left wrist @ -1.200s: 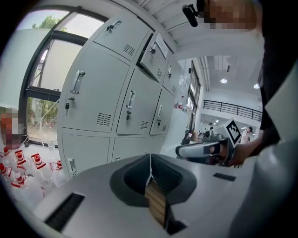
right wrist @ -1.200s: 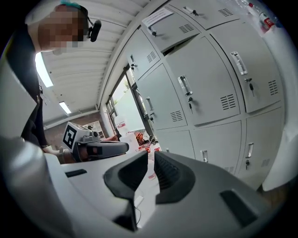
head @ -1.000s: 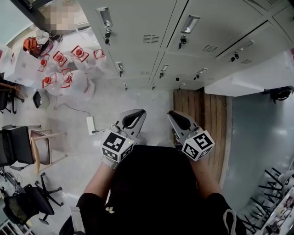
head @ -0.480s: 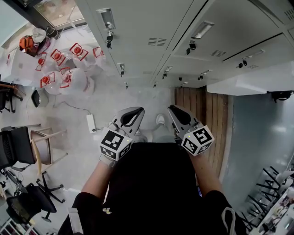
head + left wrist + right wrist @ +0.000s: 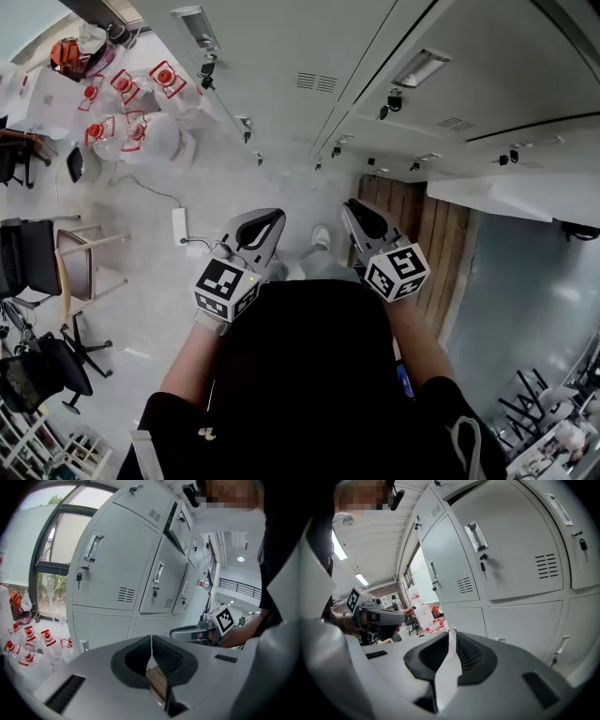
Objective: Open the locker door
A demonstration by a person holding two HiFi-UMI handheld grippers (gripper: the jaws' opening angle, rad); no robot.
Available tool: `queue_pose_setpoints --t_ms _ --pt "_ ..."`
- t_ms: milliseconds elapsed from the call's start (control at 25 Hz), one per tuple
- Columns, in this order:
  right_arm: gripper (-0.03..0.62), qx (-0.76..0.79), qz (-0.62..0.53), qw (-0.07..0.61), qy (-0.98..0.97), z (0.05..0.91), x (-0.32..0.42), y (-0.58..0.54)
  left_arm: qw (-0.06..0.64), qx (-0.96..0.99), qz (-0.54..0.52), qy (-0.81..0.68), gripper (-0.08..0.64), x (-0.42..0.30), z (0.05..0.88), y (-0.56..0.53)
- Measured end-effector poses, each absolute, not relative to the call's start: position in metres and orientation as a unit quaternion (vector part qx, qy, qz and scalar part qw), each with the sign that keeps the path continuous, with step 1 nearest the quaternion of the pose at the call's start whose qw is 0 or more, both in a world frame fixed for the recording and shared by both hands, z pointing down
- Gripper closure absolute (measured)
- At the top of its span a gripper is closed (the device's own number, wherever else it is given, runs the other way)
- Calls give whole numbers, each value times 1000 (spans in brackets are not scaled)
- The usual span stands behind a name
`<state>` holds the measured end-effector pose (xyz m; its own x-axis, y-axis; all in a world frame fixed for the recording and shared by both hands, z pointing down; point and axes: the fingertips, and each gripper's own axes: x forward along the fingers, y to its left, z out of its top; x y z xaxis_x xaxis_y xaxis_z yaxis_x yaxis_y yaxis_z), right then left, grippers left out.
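Lockers [image 5: 487, 56] loom nearer now. Left gripper [image 5: 277, 217] and right gripper [image 5: 352, 205], jaws pressed together and empty, hang short of the closed locker door [image 5: 281, 47] far ahead. Shut jaws may glance off its handle [image 5: 194, 22].

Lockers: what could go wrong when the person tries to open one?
The left gripper and the right gripper are both shut, so they might only bump a handle instead of grabbing it. A key hangs just under that handle and could get knocked.
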<state>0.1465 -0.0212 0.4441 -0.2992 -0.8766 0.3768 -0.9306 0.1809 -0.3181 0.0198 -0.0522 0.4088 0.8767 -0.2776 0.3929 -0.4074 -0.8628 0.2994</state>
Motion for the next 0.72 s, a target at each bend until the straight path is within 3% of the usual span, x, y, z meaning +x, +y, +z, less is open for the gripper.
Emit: queue_pose_setpoints --t_ms 720 --pt "534 597 270 95 -749 585 224 -98 213 901 196 -322 535 3 425 -42"
